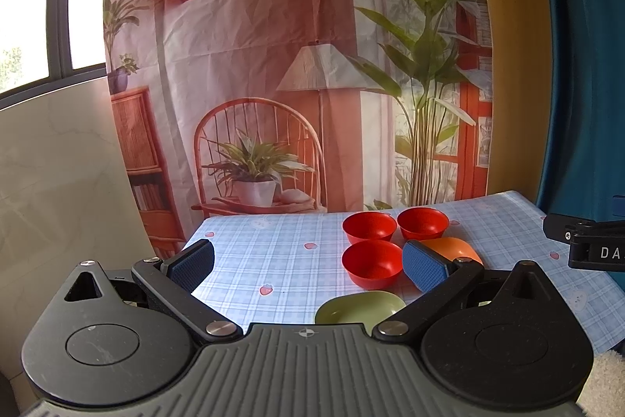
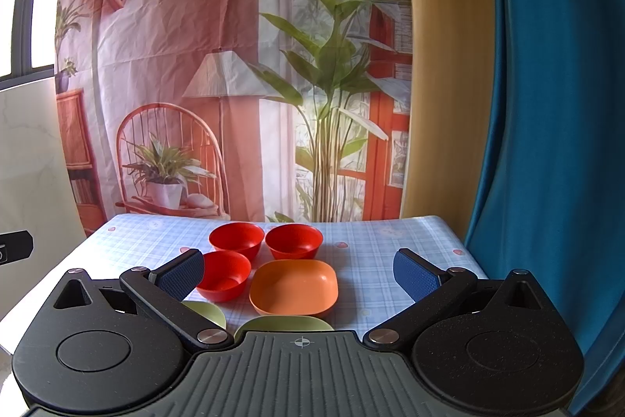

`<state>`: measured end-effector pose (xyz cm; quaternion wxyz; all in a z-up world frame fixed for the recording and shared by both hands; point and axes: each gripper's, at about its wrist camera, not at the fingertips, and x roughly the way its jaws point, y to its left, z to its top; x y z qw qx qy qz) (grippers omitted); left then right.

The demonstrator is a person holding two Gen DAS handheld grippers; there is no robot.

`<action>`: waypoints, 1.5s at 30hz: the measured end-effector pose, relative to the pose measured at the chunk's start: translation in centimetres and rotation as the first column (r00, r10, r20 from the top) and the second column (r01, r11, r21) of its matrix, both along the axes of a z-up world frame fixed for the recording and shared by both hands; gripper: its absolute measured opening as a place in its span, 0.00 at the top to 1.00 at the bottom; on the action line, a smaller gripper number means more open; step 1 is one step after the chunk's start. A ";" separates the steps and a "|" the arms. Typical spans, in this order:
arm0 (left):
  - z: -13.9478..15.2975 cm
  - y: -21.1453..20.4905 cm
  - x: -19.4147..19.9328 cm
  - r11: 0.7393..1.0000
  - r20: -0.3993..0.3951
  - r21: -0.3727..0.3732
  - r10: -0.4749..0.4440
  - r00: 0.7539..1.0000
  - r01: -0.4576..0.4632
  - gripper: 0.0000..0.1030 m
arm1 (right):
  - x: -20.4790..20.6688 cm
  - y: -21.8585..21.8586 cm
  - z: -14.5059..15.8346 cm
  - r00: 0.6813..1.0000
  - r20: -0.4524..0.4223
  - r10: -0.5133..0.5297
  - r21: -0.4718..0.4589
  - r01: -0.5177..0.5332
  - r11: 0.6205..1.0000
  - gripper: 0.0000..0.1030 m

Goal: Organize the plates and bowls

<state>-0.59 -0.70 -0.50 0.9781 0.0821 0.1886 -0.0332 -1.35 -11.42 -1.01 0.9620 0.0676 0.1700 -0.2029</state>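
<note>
Three red bowls stand on the checked tablecloth: two at the back (image 2: 235,238) (image 2: 293,240) and one nearer (image 2: 224,275). An orange square plate (image 2: 293,287) lies right of the near bowl. Two green plates (image 2: 205,311) (image 2: 285,323) lie closest, partly hidden by the right gripper body. The right gripper (image 2: 299,274) is open and empty, above the near table edge. In the left wrist view the left gripper (image 1: 308,264) is open and empty, left of the red bowls (image 1: 372,263) and a green plate (image 1: 359,306); its right finger covers part of the orange plate (image 1: 453,247).
The table (image 2: 390,245) has a blue checked cloth. A printed backdrop (image 2: 234,65) hangs behind it and a blue curtain (image 2: 547,143) hangs at the right. The right gripper's body (image 1: 586,241) shows at the right edge of the left wrist view.
</note>
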 end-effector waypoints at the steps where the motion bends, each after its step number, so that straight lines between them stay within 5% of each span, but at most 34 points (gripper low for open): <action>1: 0.0 0.1 0.1 1.000 -0.001 -0.001 -0.001 1.000 0.001 0.00 | 0.1 -0.1 -0.1 1.000 -0.001 0.001 -0.001 -0.001 1.000 0.00; 17: -0.5 0.4 1.1 0.999 -0.024 -0.044 -0.007 1.000 0.006 0.00 | 0.0 -1.1 -1.3 0.999 0.030 0.029 0.056 -0.030 0.998 0.00; 28: -2.9 -1.1 5.5 0.999 -0.035 0.035 0.013 0.999 -0.012 0.00 | 3.5 -3.6 -2.9 0.998 0.045 0.040 0.023 -0.041 0.999 0.00; 34: -4.5 -1.9 8.3 0.999 -0.064 0.054 0.004 0.998 -0.001 0.00 | 5.9 -4.3 -4.4 0.999 -0.017 0.038 -0.038 -0.038 0.999 0.00; 41: -6.8 -2.6 10.7 0.999 -0.115 0.049 -0.002 0.993 0.007 0.00 | 8.0 -6.0 -5.8 0.995 -0.049 0.083 0.081 -0.079 0.994 0.00; 45: -8.1 -2.8 11.8 0.999 -0.160 0.041 -0.003 0.987 0.009 0.00 | 8.7 -6.5 -7.0 0.994 -0.089 0.055 0.067 -0.049 0.997 0.00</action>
